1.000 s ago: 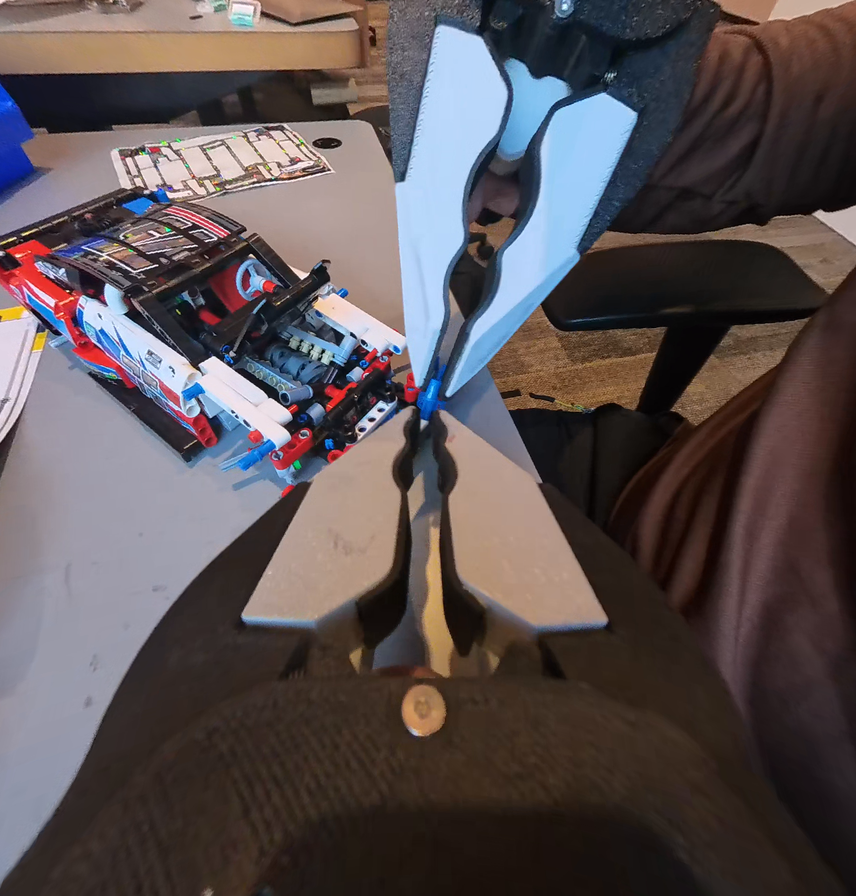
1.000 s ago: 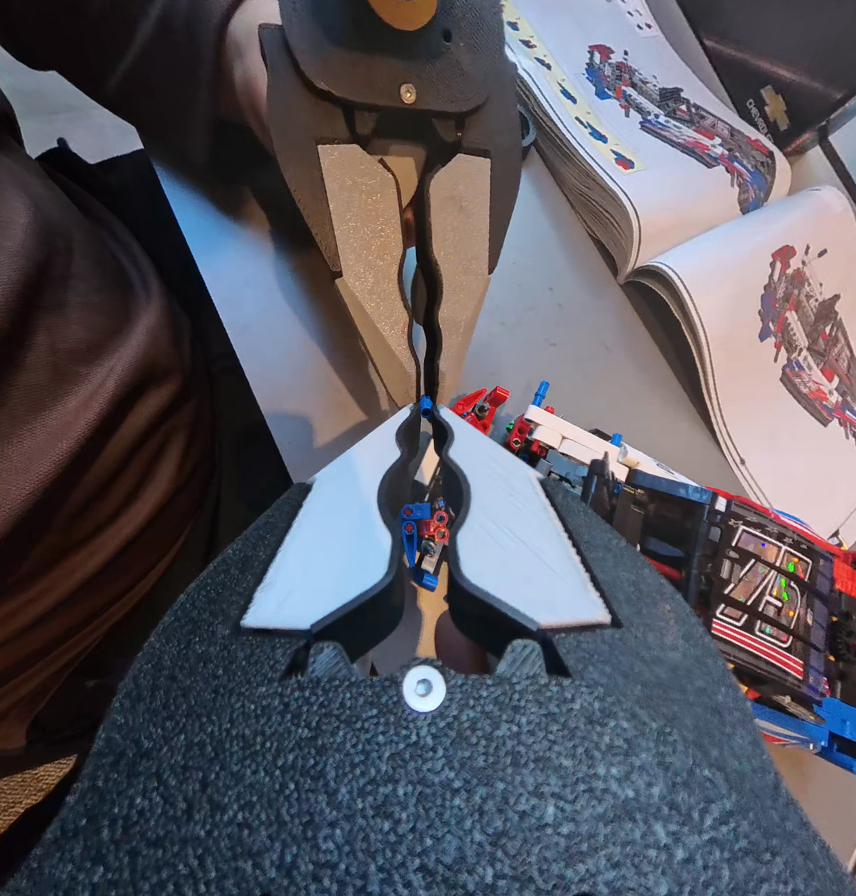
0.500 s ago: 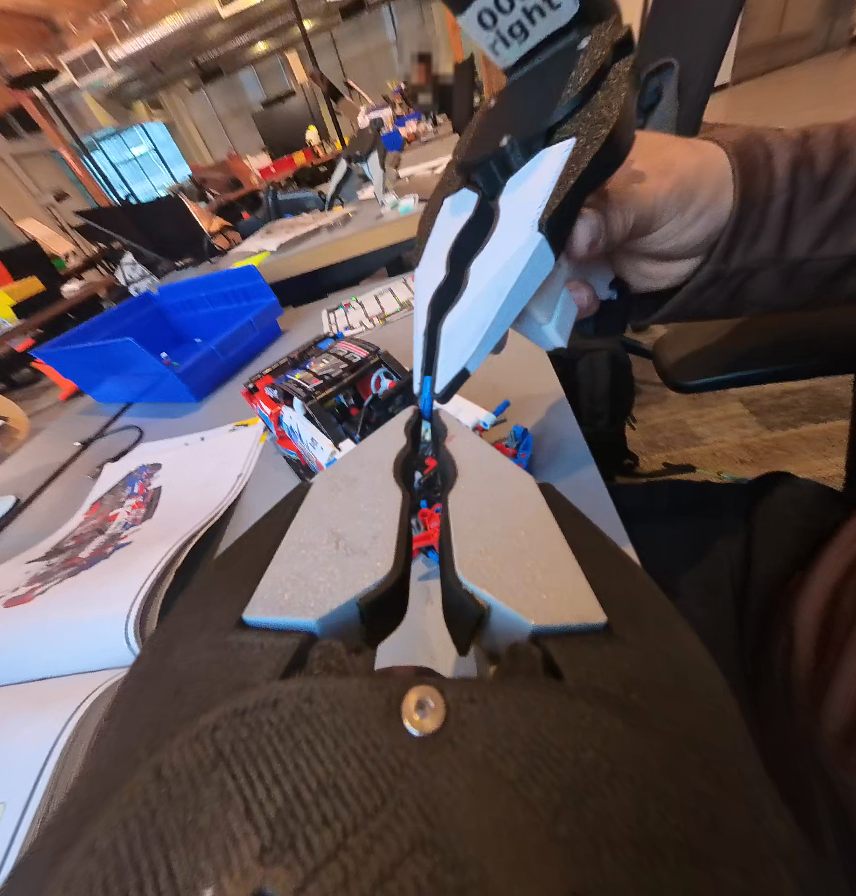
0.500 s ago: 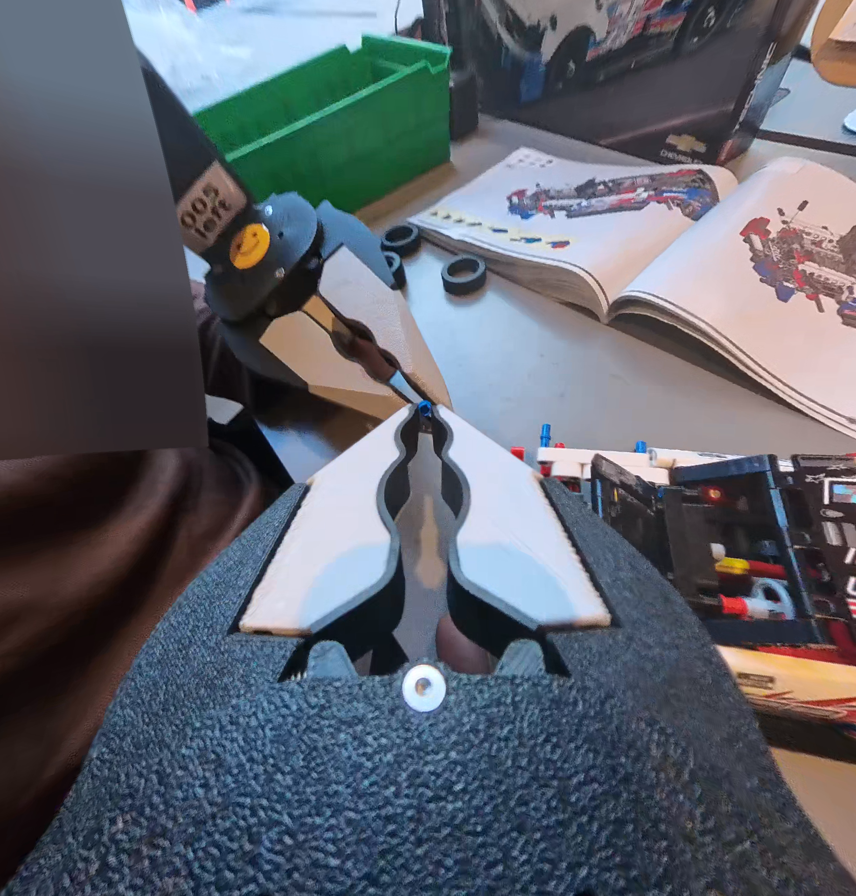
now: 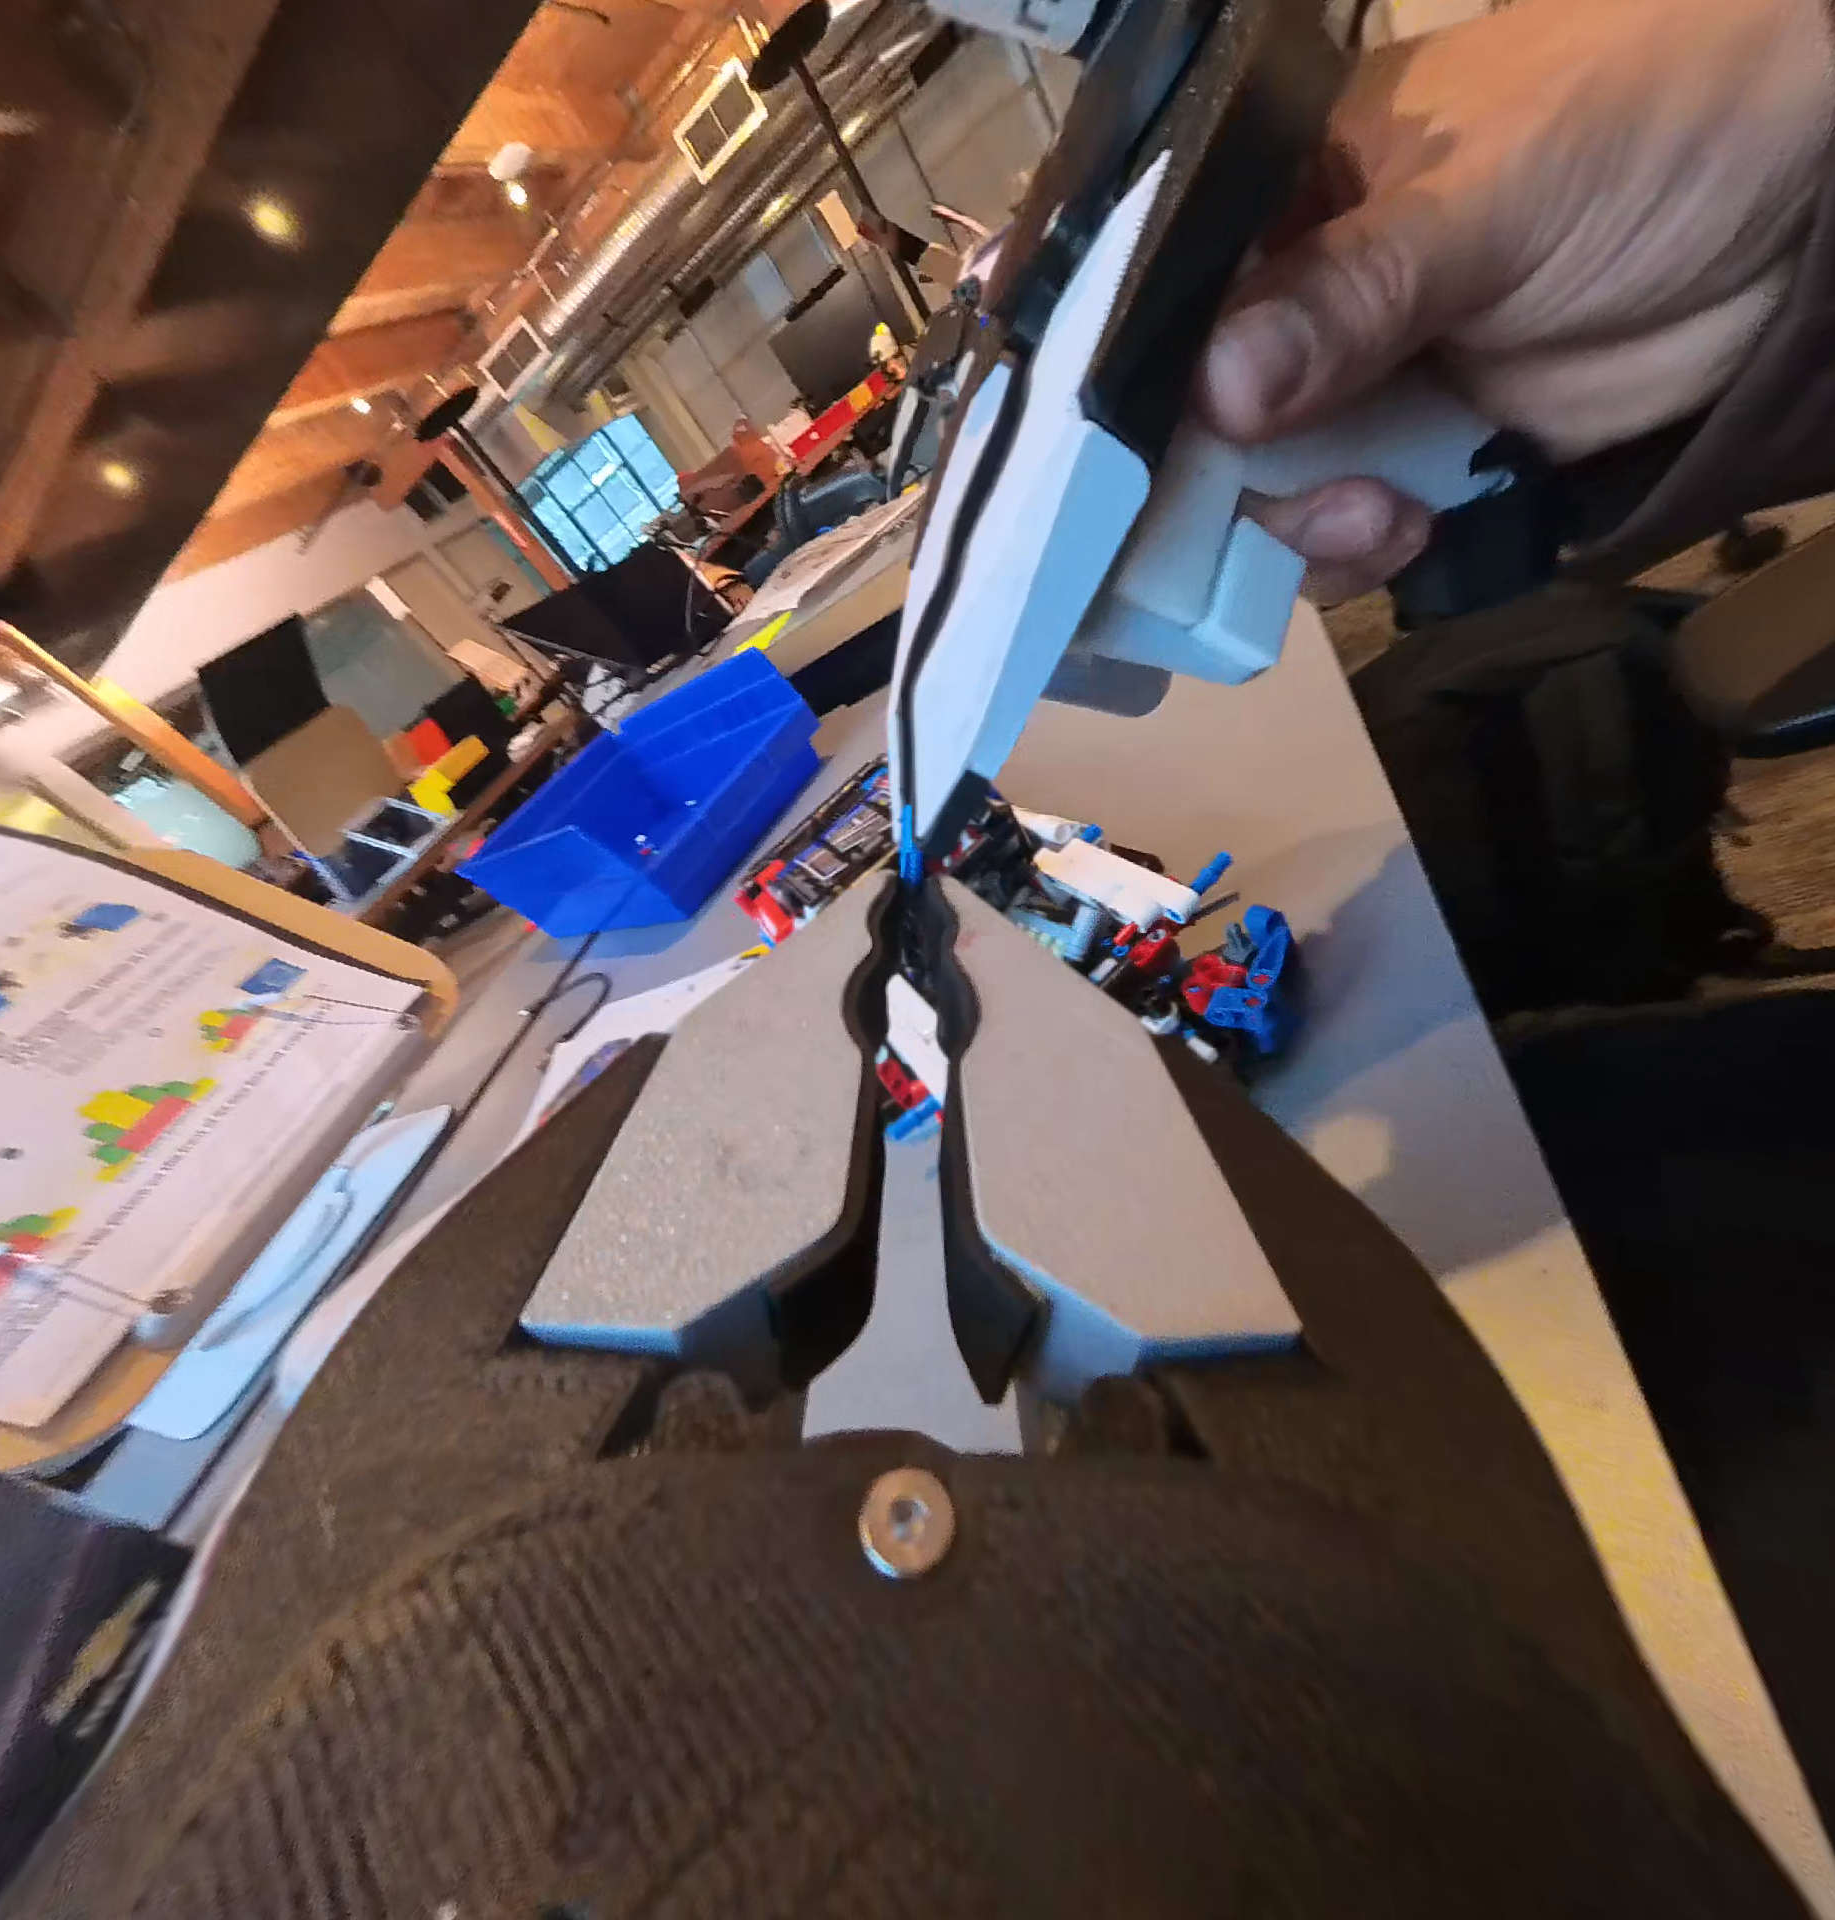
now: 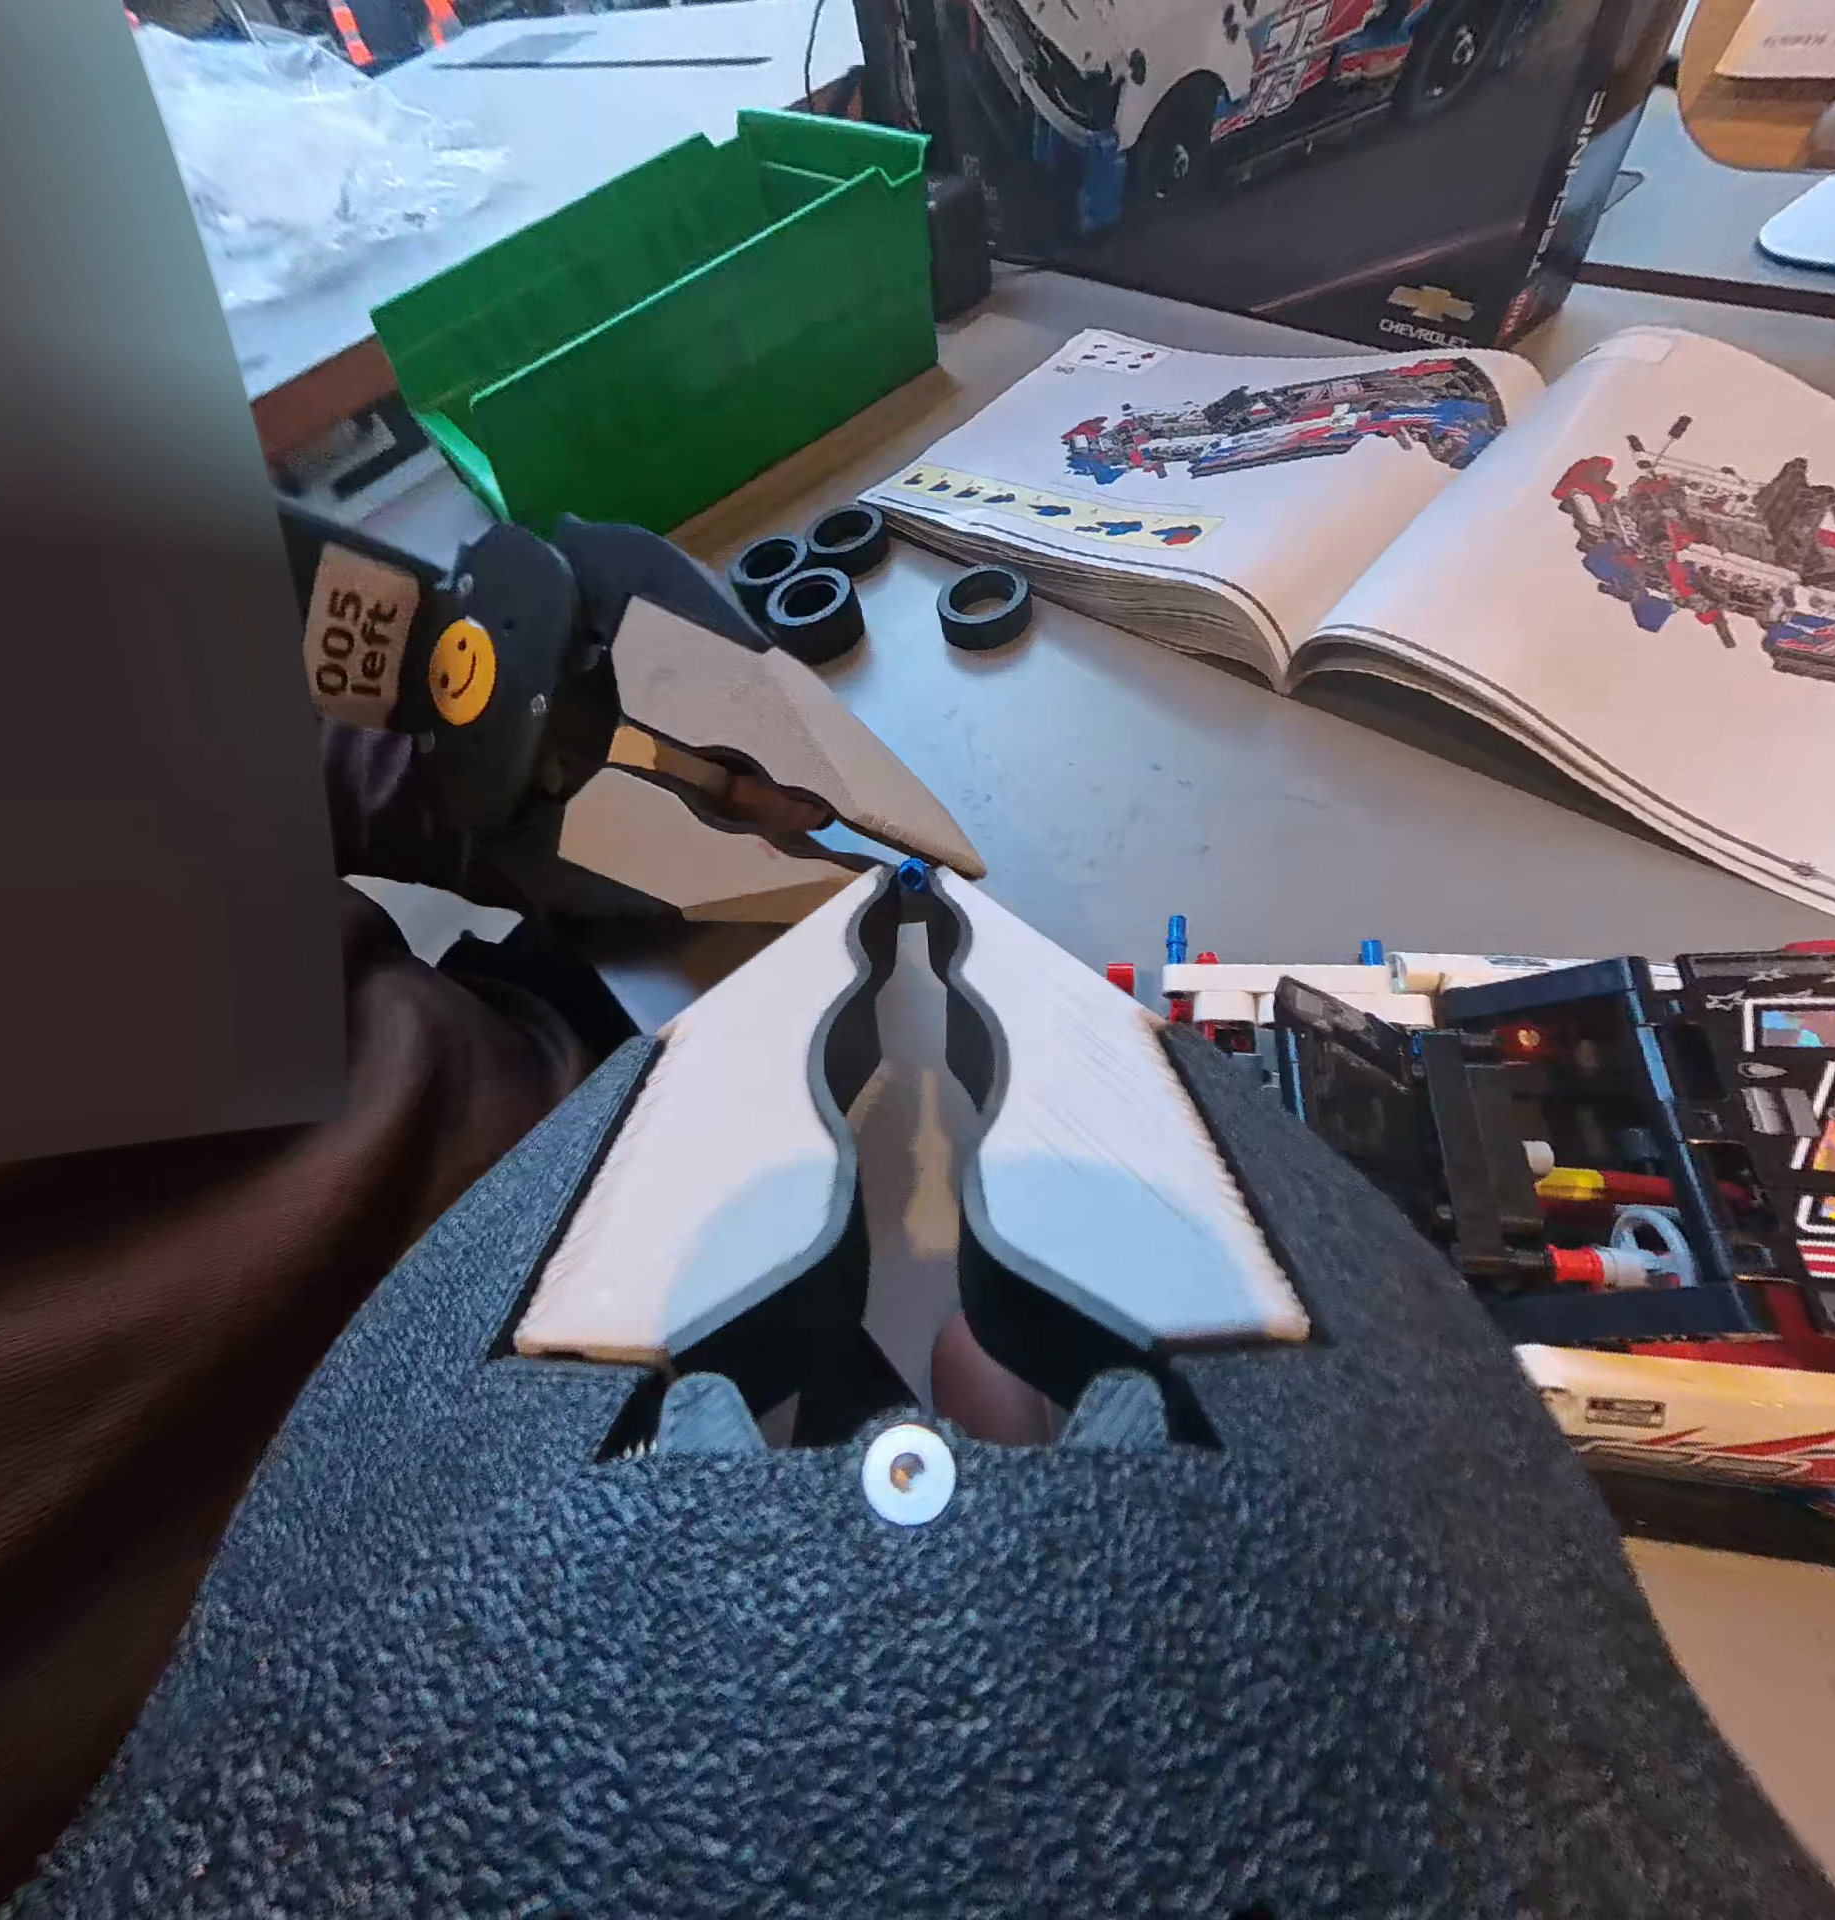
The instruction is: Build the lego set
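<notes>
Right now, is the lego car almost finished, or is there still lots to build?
Mostly built: the car has its body, roof and steering wheel. In hand: the right gripper pinches a small blue pin, tip to tip with the left gripper, which looks shut too. Left: four black tyres lie loose by the open instruction book, and a small red and blue piece waits nearby.

Tyres (image 6: 814, 615) between bin (image 6: 674, 332), booklet (image 6: 1412, 520)
</notes>
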Demonstrator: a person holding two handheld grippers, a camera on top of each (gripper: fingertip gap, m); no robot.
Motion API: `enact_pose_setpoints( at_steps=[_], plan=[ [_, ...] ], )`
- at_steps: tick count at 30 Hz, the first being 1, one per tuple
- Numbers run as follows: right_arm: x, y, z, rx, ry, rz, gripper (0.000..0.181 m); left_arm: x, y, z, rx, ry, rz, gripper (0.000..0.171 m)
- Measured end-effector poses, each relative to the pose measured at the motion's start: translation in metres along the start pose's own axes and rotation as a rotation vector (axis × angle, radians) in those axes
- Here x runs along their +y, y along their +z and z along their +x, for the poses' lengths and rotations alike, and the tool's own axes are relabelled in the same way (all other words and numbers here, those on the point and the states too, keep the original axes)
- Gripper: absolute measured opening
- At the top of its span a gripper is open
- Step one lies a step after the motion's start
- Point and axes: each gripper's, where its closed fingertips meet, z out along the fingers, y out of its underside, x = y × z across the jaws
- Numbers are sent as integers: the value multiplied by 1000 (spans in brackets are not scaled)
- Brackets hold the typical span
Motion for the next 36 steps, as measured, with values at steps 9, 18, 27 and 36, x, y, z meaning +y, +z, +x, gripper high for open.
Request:
enact_pose_setpoints(
  at_steps=[9, 18, 27, 36],
  plan=[
    [3, -1, 1, 57, -53, -55, 4, 1, 0, 2, -11, 50, -21, 1],
    [36, -12, 34, 246, -168, -282, 3, 35, 10, 26, 219, -200, -162, 14],
    [87, -9, 50, 252, -216, -578, 3, 66, 12, 29, 284, -333, -326, 36],
    [91, -5, 51, 249, -243, -635, 3, 81, 14, 38, 364, -394, -425, 33]
  ],
)
